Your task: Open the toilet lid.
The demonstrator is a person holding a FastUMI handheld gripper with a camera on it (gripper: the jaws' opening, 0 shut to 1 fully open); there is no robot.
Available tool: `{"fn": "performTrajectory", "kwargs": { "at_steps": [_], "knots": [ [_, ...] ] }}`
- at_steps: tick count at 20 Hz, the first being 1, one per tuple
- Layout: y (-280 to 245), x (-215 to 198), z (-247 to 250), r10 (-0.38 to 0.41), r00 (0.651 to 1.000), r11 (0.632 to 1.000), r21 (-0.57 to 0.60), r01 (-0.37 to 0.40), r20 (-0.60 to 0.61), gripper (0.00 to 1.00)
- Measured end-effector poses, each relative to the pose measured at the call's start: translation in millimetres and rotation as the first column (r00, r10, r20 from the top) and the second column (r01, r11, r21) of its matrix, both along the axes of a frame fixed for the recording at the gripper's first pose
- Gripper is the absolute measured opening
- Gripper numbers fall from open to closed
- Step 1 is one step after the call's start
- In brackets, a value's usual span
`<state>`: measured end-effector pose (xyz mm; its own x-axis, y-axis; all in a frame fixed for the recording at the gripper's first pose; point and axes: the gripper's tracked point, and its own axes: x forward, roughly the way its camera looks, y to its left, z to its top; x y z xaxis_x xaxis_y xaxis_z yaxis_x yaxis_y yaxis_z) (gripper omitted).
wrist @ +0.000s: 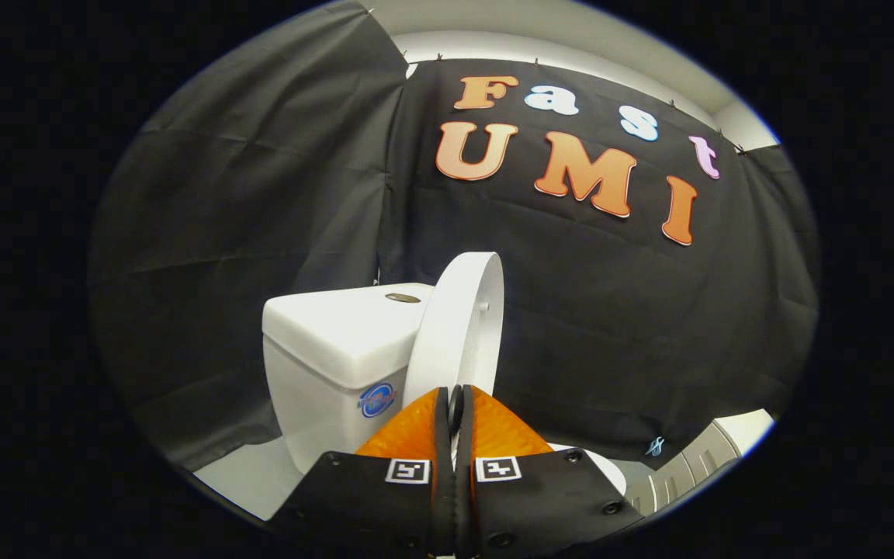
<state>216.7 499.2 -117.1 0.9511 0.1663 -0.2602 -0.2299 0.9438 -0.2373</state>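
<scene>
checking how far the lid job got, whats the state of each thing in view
toilet lid: raised, standing near upright, edge-on just ahead of the fingers
gripper: fingers closed together, tips right at the lid's lower edge; whether they pinch it cannot be told
tank: cover on, beside the raised lid
flush button: sits flat on the tank's top
toilet rim: a small part shows past the fingers

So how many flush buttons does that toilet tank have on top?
1: a single round flush button sits on the tank lid, left of the raised toilet lid, beyond the gripper, whose fingers are closed together. The raised lid may hide more.
</scene>
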Motion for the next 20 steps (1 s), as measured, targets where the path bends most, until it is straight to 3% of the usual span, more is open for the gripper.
{"fn": "performTrajectory", "kwargs": {
  "at_steps": [11, 16, 18, 20],
  "knots": [
    [14, 2, -2, 0.015, 1.000, 0.998, -0.057, -0.015, 0.000, 0.08],
    [11, 3, -3, 0.025, 0.999, 1.000, -0.009, -0.025, -0.021, 0.10],
    [14, 0, 1, 0.056, 0.998, 0.998, 0.027, -0.055, -0.019, 0.24],
    [14, -6, 7, 0.076, 0.997, 0.996, 0.045, -0.076, 0.000, 0.53]
  ]
}}
